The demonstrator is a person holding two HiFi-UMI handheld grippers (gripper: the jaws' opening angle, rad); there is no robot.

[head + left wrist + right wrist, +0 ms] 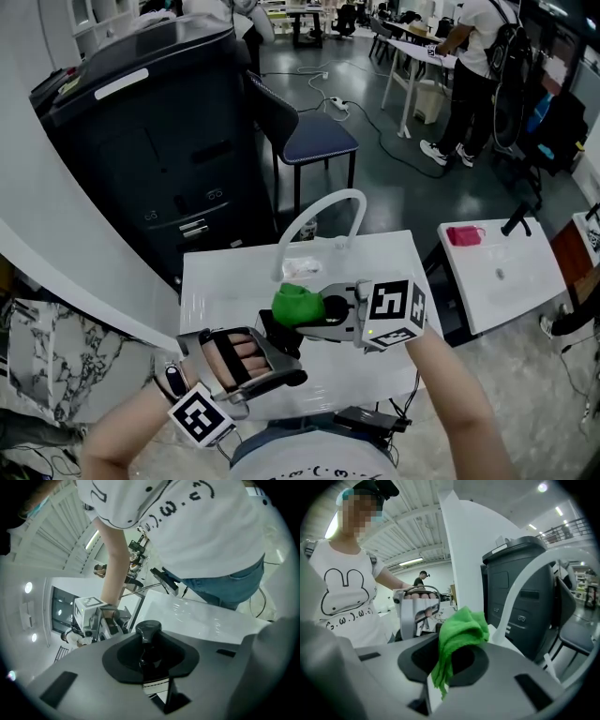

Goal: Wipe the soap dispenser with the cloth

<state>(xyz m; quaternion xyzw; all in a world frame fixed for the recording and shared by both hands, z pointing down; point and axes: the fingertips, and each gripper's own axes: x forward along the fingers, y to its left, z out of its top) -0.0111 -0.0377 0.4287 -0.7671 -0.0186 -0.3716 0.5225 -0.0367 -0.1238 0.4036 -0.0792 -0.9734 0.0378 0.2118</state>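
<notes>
- Head view: left claw low at frame left, in the person's hand, raised over the white tabletop. Dark soap dispenser sits at its tip.
- Right claw comes in from the right with its marker cube facing up. It carries a bunched green cloth, which sits just beside the top of the dispenser. Contact cannot be told.
- Curved white tube arches over the far edge of the tabletop. Behind it stand a dark cabinet and a blue-seated chair.
- Left gripper view: jaws narrow, closed on the soap dispenser. Its black pump head stands up between them, with a light label lower on the body. The right gripper and its cube show beyond at left, with the tabletop and the person's white shirt behind.
- Right gripper view: jaws pinched on the cloth. A green wad bulges above them and a tail hangs down into the gap. The left gripper shows just behind the cloth, fingers through its handle. The tube and cabinet are at right.
</notes>
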